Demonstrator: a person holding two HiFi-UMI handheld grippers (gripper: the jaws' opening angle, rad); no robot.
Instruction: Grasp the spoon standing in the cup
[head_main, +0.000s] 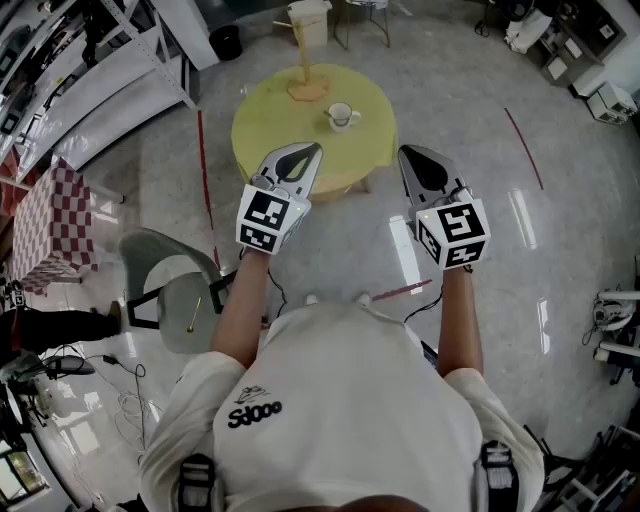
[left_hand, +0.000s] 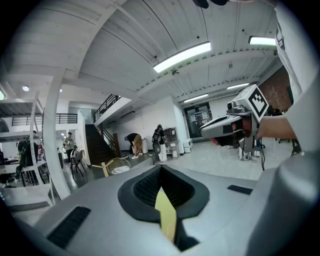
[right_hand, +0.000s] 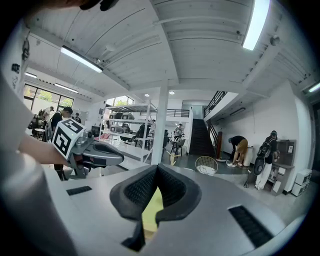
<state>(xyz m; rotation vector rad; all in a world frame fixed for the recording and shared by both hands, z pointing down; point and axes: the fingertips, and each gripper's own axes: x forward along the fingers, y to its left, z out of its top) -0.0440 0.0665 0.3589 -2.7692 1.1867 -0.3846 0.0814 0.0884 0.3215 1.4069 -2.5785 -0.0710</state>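
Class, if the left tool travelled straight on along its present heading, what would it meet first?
Probably the round yellow table, near the white cup. The left tool aims that way, though it may be held high enough to pass over both.

The left gripper (head_main: 317, 148) and right gripper (head_main: 404, 151) hover short of the cup (head_main: 340, 116).

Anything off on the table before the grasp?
Nothing stands out: the white cup sits upright on the round yellow table with no spill visible, though it is small in the head view.
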